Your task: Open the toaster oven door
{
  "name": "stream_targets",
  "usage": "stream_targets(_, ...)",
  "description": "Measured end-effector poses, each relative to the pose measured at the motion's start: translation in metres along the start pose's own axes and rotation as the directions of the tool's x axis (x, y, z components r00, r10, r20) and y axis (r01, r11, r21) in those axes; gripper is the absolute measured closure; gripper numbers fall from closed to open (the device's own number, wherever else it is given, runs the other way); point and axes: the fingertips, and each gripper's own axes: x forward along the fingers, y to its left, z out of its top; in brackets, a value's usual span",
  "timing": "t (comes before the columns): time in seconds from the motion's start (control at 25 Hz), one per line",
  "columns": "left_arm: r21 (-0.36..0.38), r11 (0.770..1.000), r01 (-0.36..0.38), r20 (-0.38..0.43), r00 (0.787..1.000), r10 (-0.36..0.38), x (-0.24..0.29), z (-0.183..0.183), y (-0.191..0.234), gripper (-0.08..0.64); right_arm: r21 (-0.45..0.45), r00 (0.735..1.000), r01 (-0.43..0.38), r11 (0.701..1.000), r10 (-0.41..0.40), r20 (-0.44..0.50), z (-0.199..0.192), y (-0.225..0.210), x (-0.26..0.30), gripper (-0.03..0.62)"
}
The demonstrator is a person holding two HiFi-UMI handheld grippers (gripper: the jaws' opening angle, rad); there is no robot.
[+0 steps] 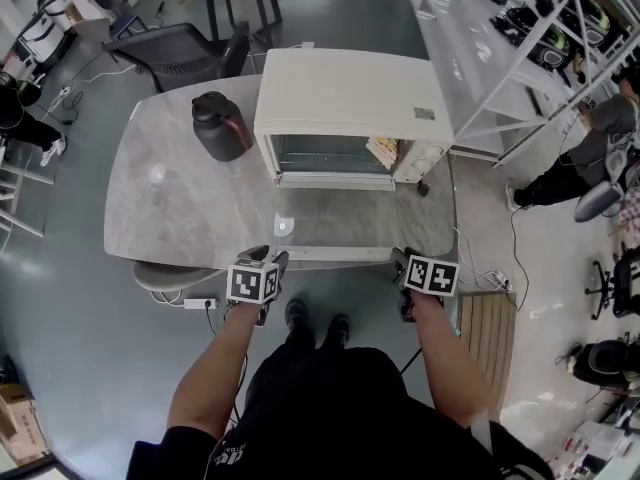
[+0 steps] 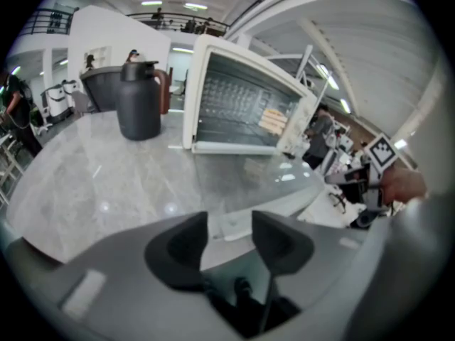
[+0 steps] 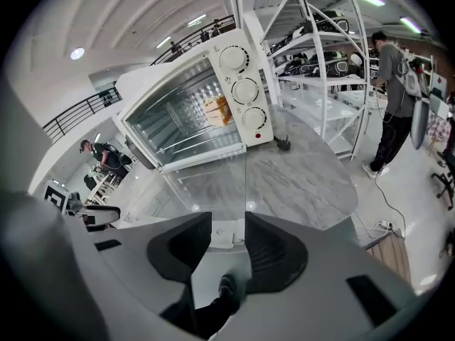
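Observation:
The white toaster oven (image 1: 345, 93) stands at the back of the grey marble table (image 1: 170, 208). Its glass door (image 1: 335, 218) lies folded down flat toward me, and its white handle (image 1: 335, 254) is near the table's front edge. A slice of toast (image 1: 383, 151) sits inside the oven. My left gripper (image 1: 268, 258) is at the handle's left end and my right gripper (image 1: 403, 258) is at its right end. Both are open. In the left gripper view (image 2: 229, 226) and the right gripper view (image 3: 228, 226), a white end of the handle shows in the gap. Contact is not visible.
A dark jug (image 1: 220, 126) stands on the table left of the oven. A chair (image 1: 185, 53) is behind the table, white shelving (image 1: 520, 58) runs along the right, and a person (image 1: 585, 158) stands beside it. A power strip (image 1: 200, 302) and a wooden board (image 1: 488, 333) lie on the floor.

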Motion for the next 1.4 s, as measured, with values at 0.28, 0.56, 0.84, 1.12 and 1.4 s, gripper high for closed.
stream_targets(0.28, 0.013, 1.000, -0.025, 0.099, 0.995, 0.023, -0.016, 0.040, -0.012, 0.368, -0.030, 0.996, -0.020, 0.999, 0.023, 0.081, 0.034, 0.007, -0.018, 0.463)
stream_targets(0.56, 0.123, 0.986, -0.117, 0.204, 0.975, 0.090, -0.044, 0.076, -0.026, 0.383, -0.062, 0.978, -0.085, 0.994, 0.096, 0.188, 0.070, 0.028, -0.047, 0.503)
stream_targets(0.84, 0.096, 0.984, -0.147, 0.335, 0.936, 0.107, -0.086, 0.107, -0.041, 0.434, -0.111, 0.934, -0.185, 0.976, 0.210, 0.288, 0.095, 0.060, -0.083, 0.553)
stream_targets(1.12, 0.050, 0.987, -0.154, 0.461, 0.880, 0.114, -0.135, 0.133, -0.058, 0.493, -0.284, 0.883, -0.209, 0.936, 0.306, 0.356, 0.113, 0.098, -0.127, 0.586)
stream_targets(1.4, 0.074, 0.990, -0.120, 0.545, 0.836, 0.061, -0.172, 0.152, -0.069, 0.515, -0.357, 0.838, -0.213, 0.910, 0.358, 0.411, 0.122, 0.133, -0.156, 0.598)
